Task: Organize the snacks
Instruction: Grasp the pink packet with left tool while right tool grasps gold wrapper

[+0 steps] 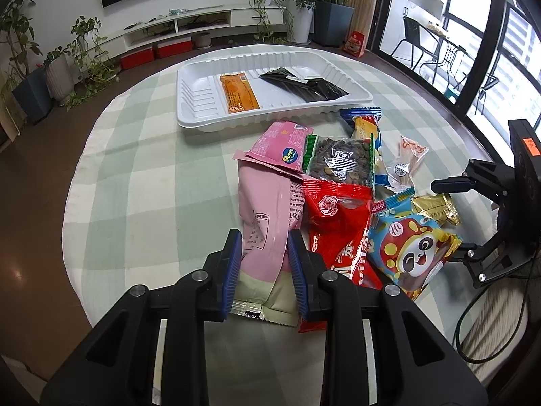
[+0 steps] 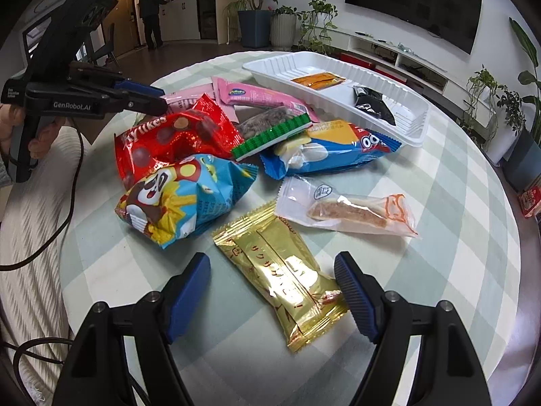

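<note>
A white tray (image 1: 203,101) at the table's far side holds an orange packet (image 1: 238,93) and a black packet (image 1: 304,83). A pile of snack bags lies in front of it. My left gripper (image 1: 265,250) is shut on a long pale pink bag (image 1: 267,216) at the pile's left edge. My right gripper (image 2: 272,270) is open, its fingers on either side of a gold packet (image 2: 284,277) lying flat on the cloth. In the right wrist view the left gripper (image 2: 148,99) shows at the left by the red bag (image 2: 169,138).
The pile holds a red bag (image 1: 338,230), a blue panda bag (image 1: 409,250), a seed bag (image 1: 341,162), a pink bar (image 1: 280,145), a blue-yellow packet (image 1: 367,128) and a clear packet (image 2: 348,209). The round table has a green checked cloth (image 1: 152,169).
</note>
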